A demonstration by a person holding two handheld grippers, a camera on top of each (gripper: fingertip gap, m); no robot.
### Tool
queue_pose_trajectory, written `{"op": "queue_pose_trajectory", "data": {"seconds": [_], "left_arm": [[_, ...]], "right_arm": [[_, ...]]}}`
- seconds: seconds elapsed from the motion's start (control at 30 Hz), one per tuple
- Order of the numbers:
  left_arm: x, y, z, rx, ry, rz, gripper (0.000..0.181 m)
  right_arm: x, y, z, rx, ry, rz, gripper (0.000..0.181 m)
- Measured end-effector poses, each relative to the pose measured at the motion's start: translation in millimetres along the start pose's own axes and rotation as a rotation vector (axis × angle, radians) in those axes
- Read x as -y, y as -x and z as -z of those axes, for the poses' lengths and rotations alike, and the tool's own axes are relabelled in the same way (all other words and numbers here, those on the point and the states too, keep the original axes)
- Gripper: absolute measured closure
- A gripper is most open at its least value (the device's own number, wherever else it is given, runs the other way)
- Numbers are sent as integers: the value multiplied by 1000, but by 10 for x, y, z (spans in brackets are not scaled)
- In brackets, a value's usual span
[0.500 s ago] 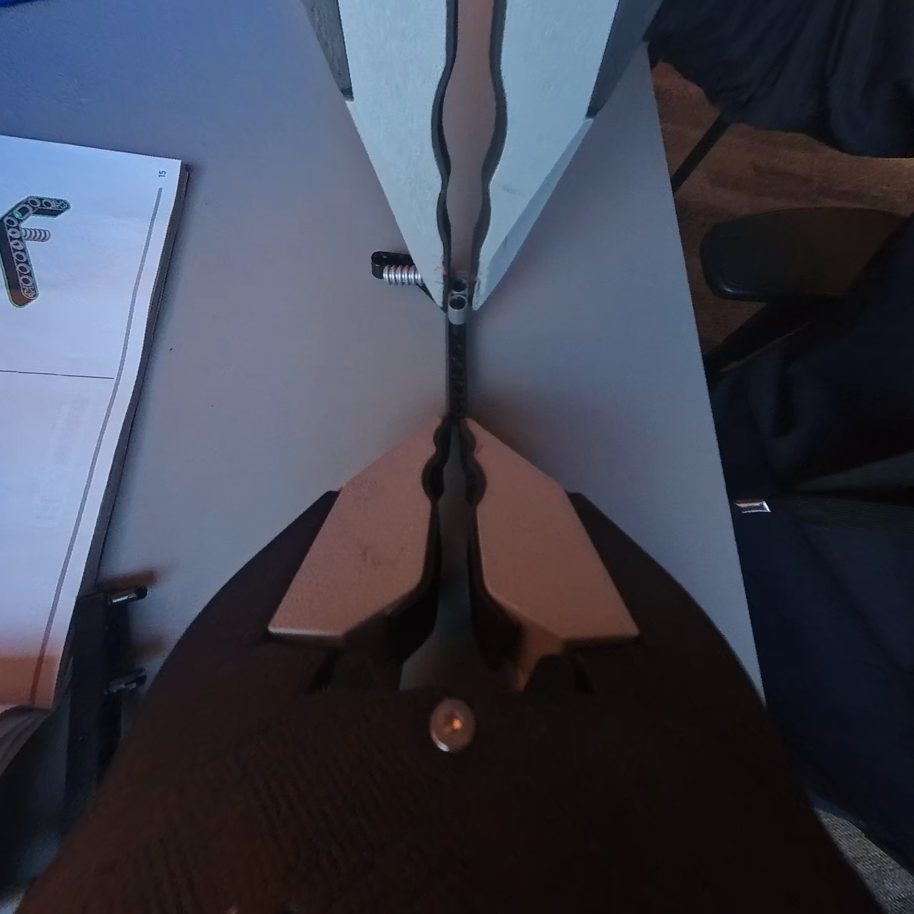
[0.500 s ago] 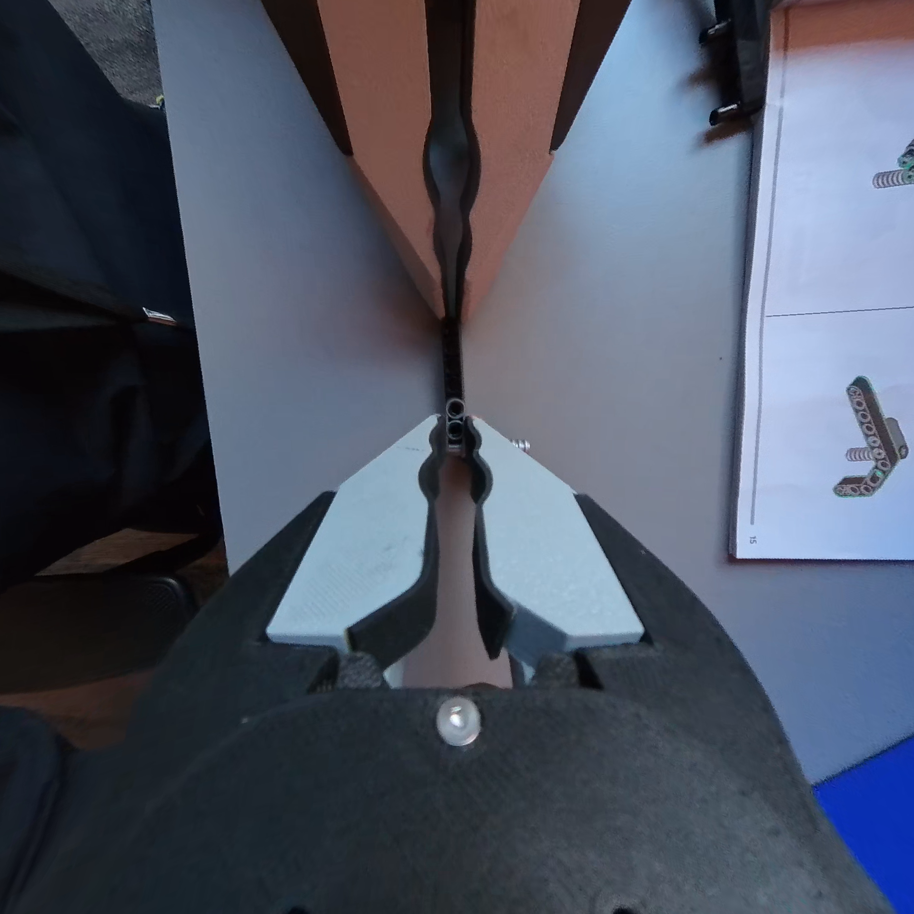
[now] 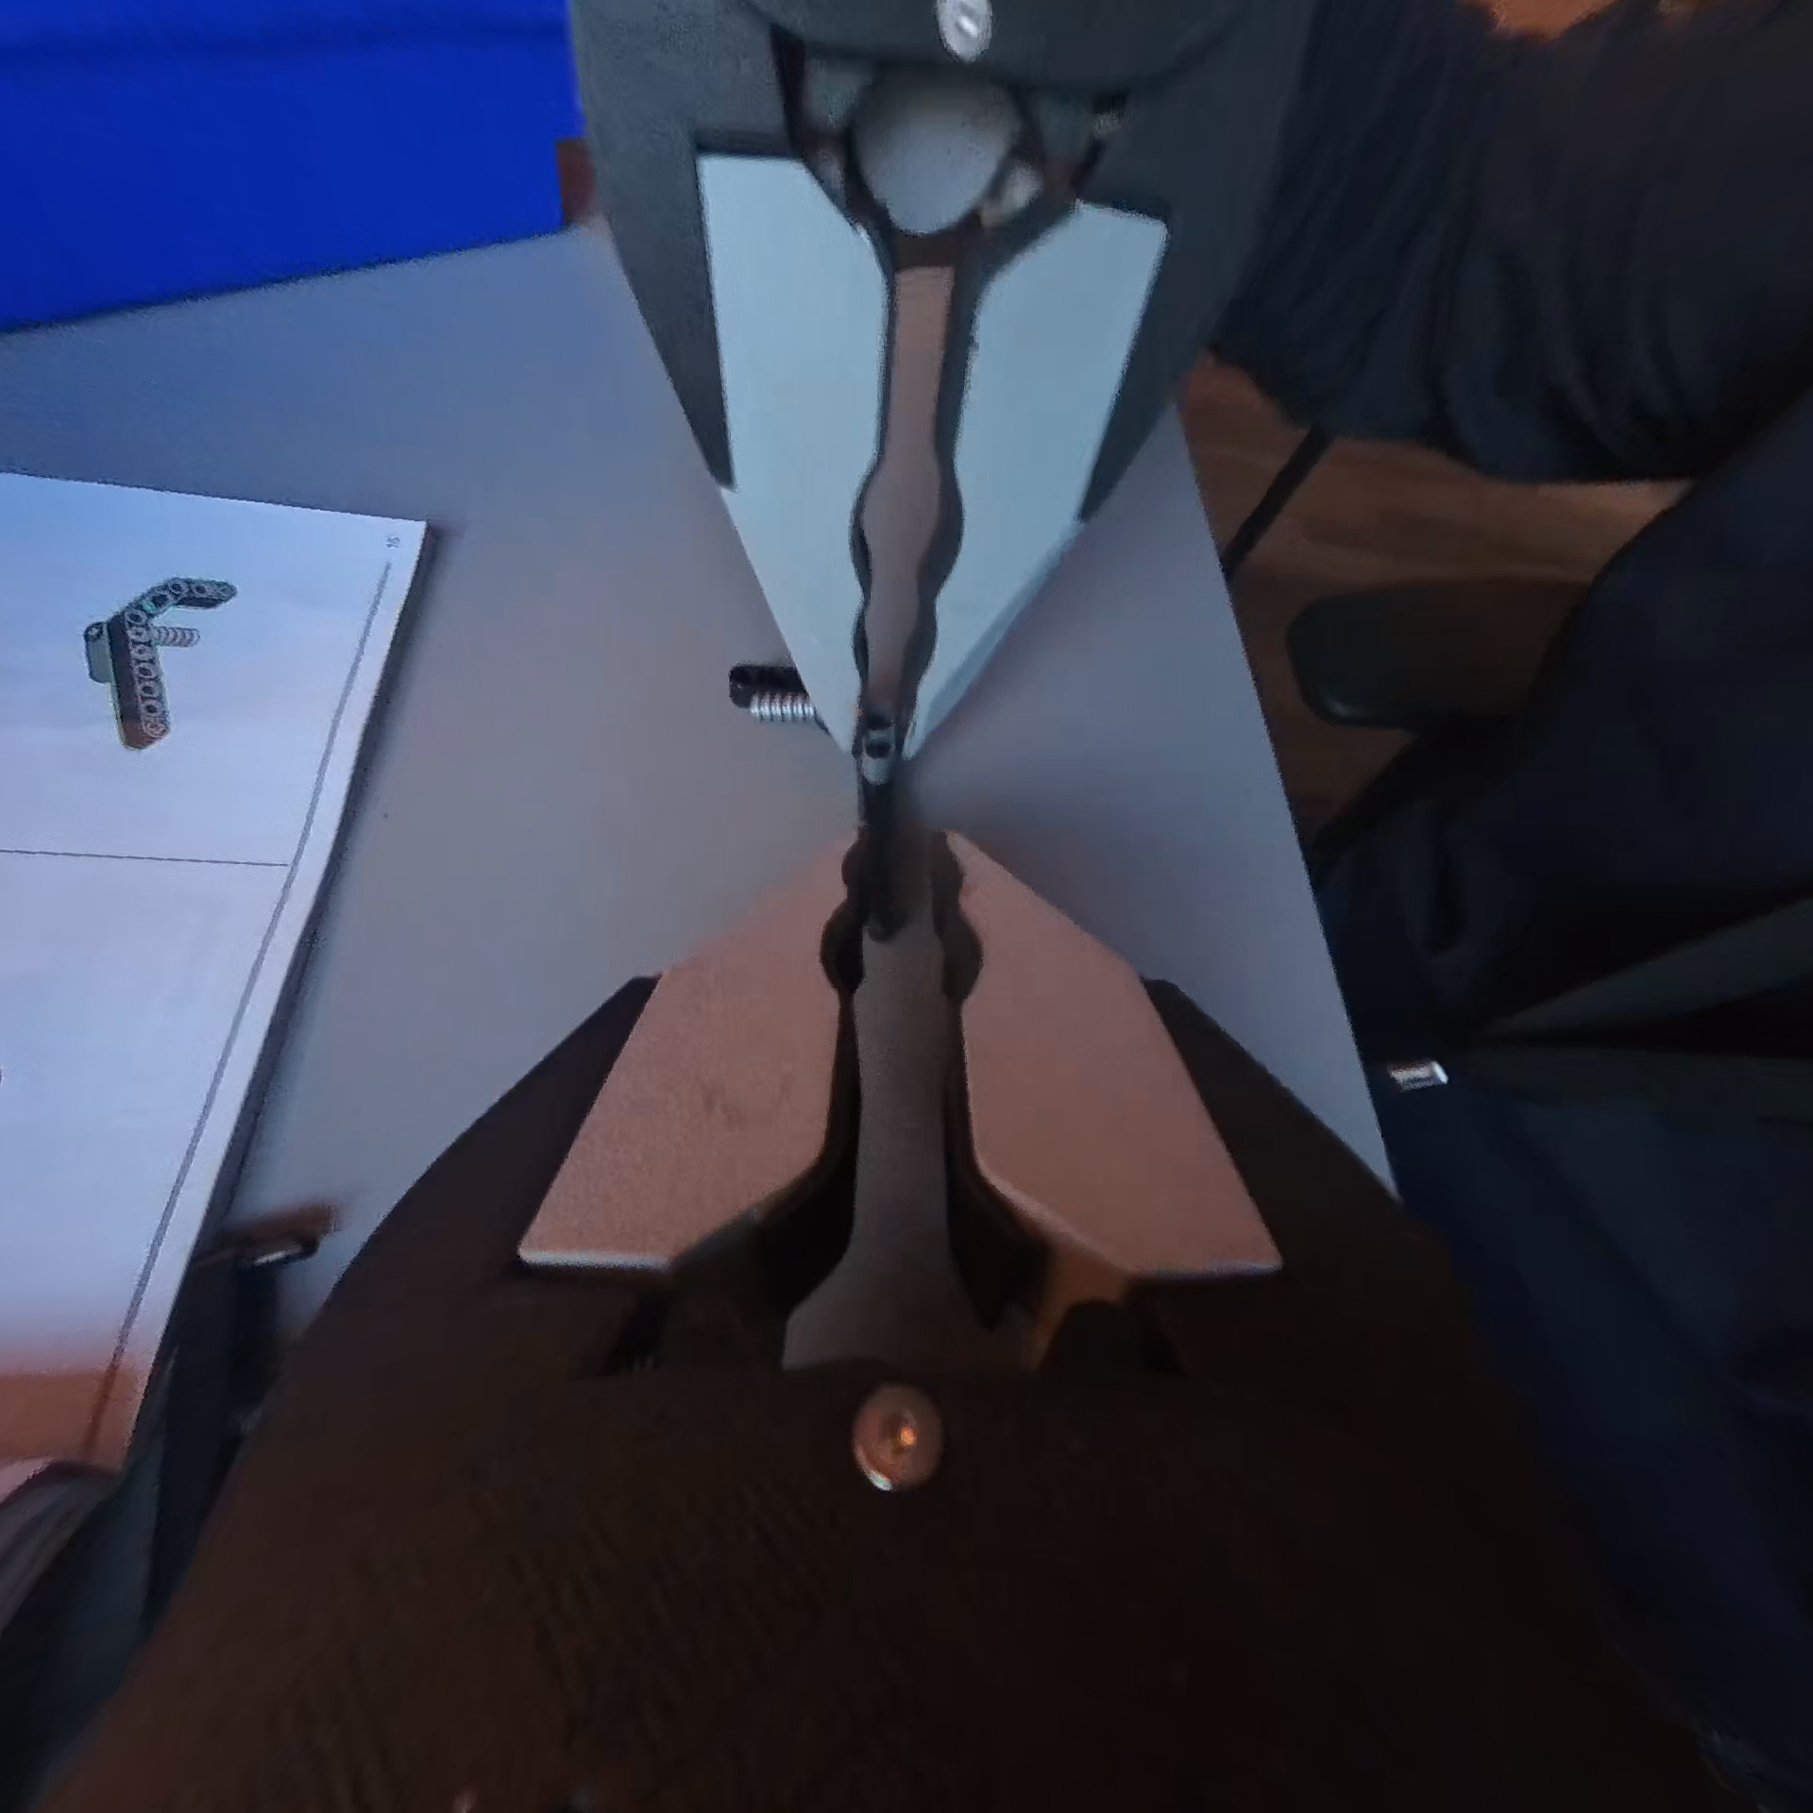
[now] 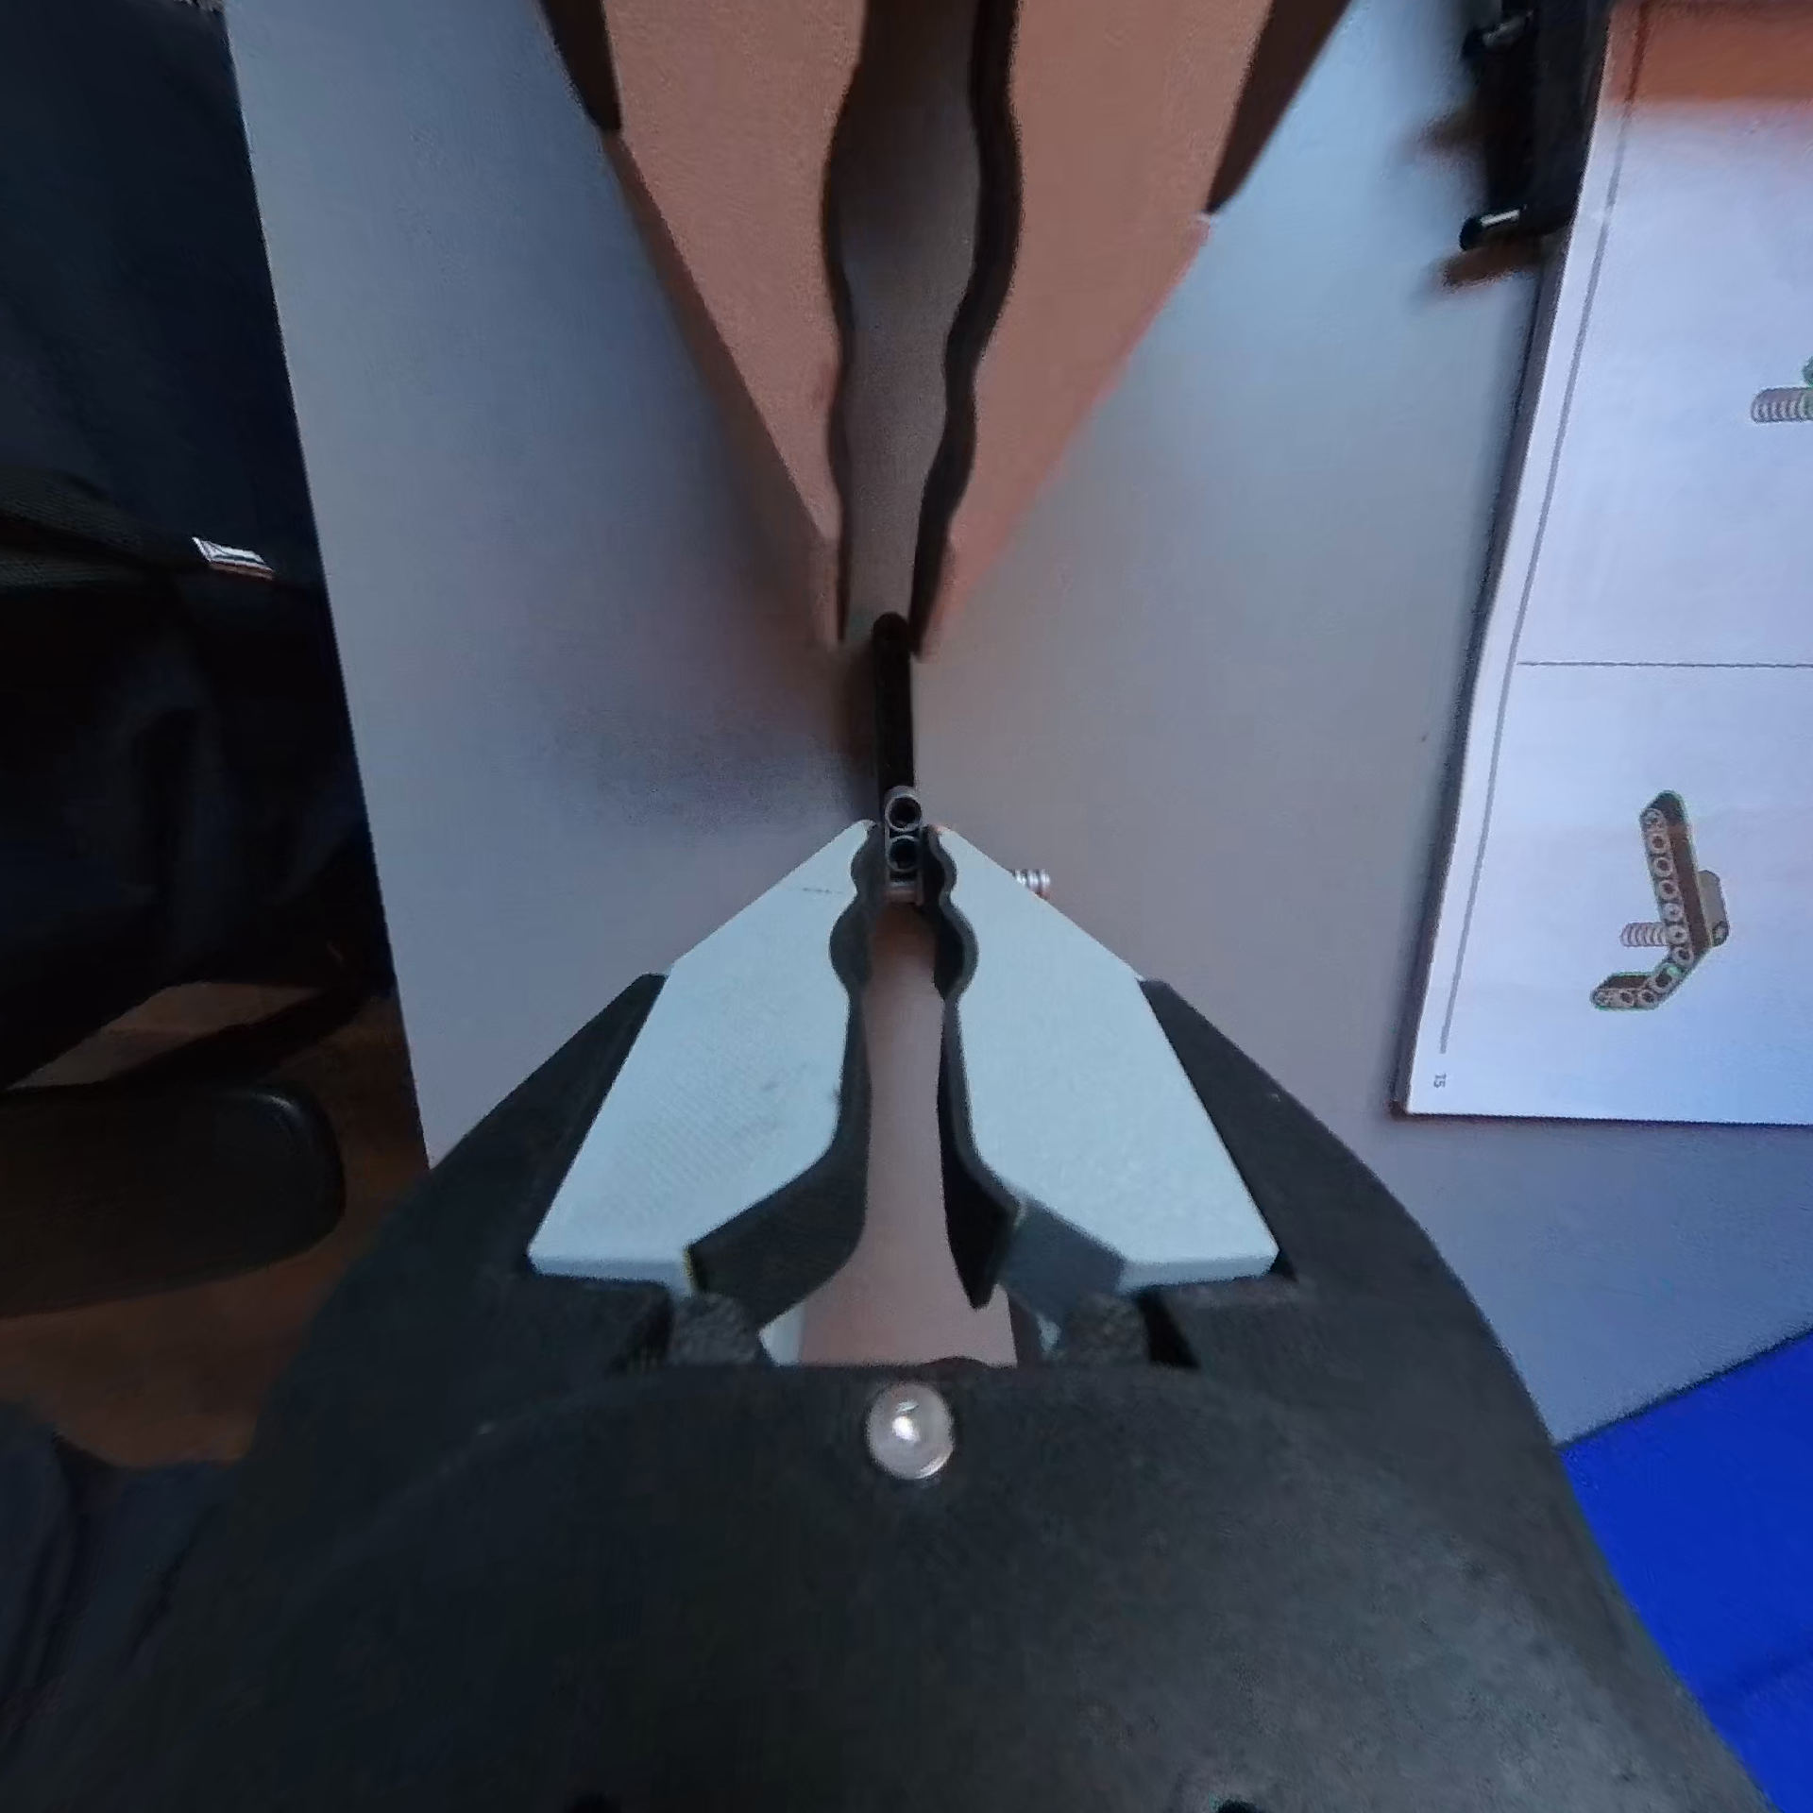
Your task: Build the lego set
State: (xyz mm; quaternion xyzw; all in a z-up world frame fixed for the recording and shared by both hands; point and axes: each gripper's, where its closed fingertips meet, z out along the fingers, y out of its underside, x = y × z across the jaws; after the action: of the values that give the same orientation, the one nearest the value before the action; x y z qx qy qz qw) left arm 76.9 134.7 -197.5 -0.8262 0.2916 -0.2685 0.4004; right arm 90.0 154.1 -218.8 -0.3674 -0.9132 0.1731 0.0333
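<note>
A thin black lego beam spans the gap between my two grippers, which face each other tip to tip above the grey table. My right gripper, with light blue fingers, is shut on a grey two-hole connector at the beam's end. A silver ribbed piece with a black pin sticks out sideways beside it. My left gripper, with copper fingers, has its jaws slightly parted around the beam's other end. The view is blurred there.
An open instruction booklet lies on the table; it also shows in the right wrist view. Black lego parts sit at the booklet's corner. A blue surface borders the table. Beyond the table edge are a dark chair and a person's dark clothing. My two grippers' fingertips are within a few centimetres of each other.
My left gripper's jaws have parted a little around the beam and it has drawn back, showing more of the right gripper. The right gripper keeps its hold.
</note>
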Motion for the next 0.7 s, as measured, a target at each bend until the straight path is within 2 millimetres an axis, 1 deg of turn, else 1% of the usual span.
{"op": "queue_pose_trajectory", "data": {"seconds": [0.07, 0.13, 0.2, 0.3, 0.33, 0.37, 0.53, 0.67, 0.7], "left_arm": [[56, 8, -50, -19, 1, 36, 171], [67, -10, -121, -38, 21, 53, 170], [56, -23, -190, -45, 42, 55, 167], [18, 10, -254, -17, 79, 60, 168], [0, 16, -269, -11, 92, 60, 169], [-27, 23, -282, -4, 106, 55, 174], [-59, 19, -291, 18, 118, 11, 176], [-11, -24, -258, -25, 80, 51, 170], [2, -21, -248, -31, 69, 63, 170]], "right_arm": [[16, 6, -7, 2, 11, 4, 176], [25, 9, -10, 6, 16, 0, 176], [36, 15, -14, 6, 8, -2, 176], [44, 25, -17, -1, -2, 1, 176], [43, 26, -17, -6, -3, 6, 176], [43, 29, -17, -9, -5, 10, 176], [50, 38, -19, -23, -1, 35, 176], [54, 46, -22, -24, 11, 41, 176], [54, 45, -22, -24, 12, 42, 176]]}}
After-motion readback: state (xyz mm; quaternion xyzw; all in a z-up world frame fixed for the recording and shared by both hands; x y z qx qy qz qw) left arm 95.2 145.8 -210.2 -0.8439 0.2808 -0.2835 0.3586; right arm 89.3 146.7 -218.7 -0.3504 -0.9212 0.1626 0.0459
